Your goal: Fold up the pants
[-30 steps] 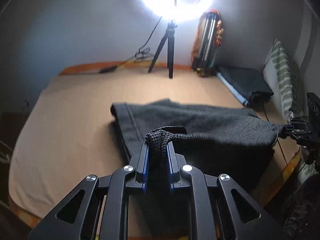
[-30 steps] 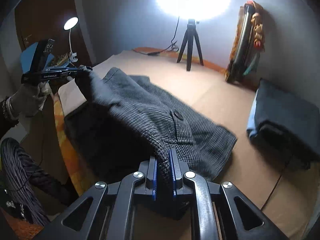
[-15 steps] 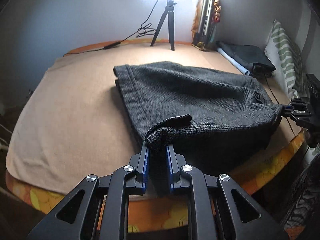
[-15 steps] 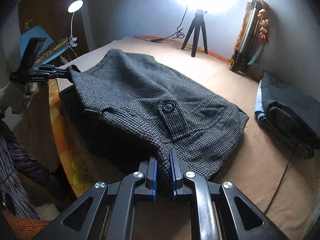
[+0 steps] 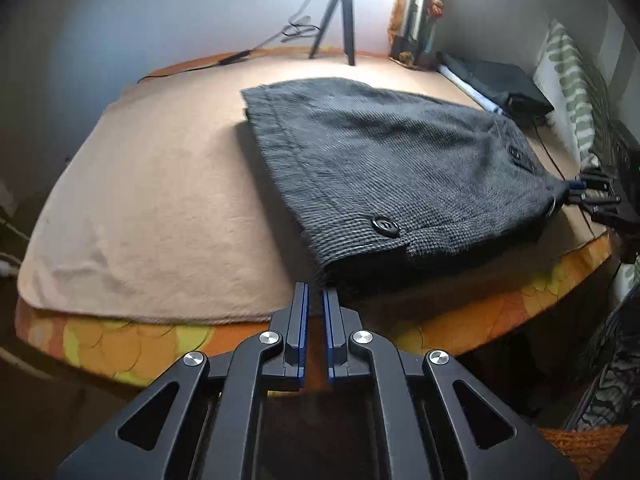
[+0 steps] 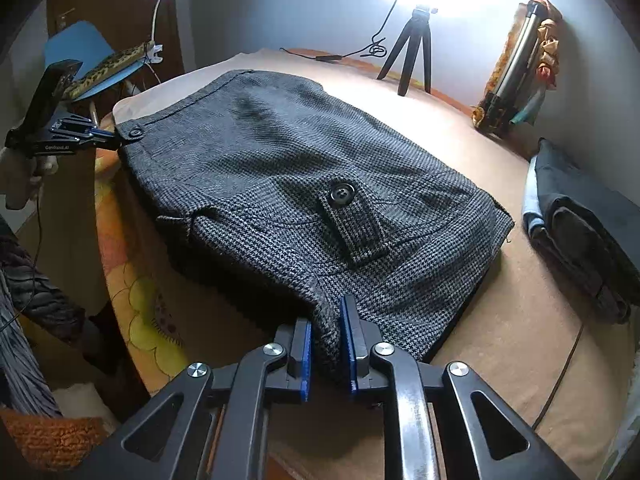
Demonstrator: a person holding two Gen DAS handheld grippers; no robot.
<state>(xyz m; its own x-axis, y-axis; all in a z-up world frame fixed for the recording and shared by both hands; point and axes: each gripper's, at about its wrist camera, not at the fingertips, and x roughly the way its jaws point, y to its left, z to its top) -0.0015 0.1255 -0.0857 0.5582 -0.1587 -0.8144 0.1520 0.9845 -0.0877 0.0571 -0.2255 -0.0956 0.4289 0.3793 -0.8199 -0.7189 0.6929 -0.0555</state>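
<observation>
The grey houndstooth pants lie folded flat on the beige-covered bed, waist towards the near edge. In the left wrist view my left gripper has its jaws slightly parted with no cloth between them, just off the pants' near corner. In the right wrist view the pants show a buttoned pocket flap. My right gripper has parted jaws, with the waist corner still lying between the pads. The left gripper also shows in the right wrist view, at the far corner.
A tripod with a bright ring light stands at the bed's back. Folded dark clothes lie stacked at the right. A striped pillow and a cable are at the right side. The bed's orange floral edge runs along the front.
The pants went from held up to laid flat on the bed. My left gripper let go of its corner and pulled back. My right gripper's jaws have opened wider around its corner.
</observation>
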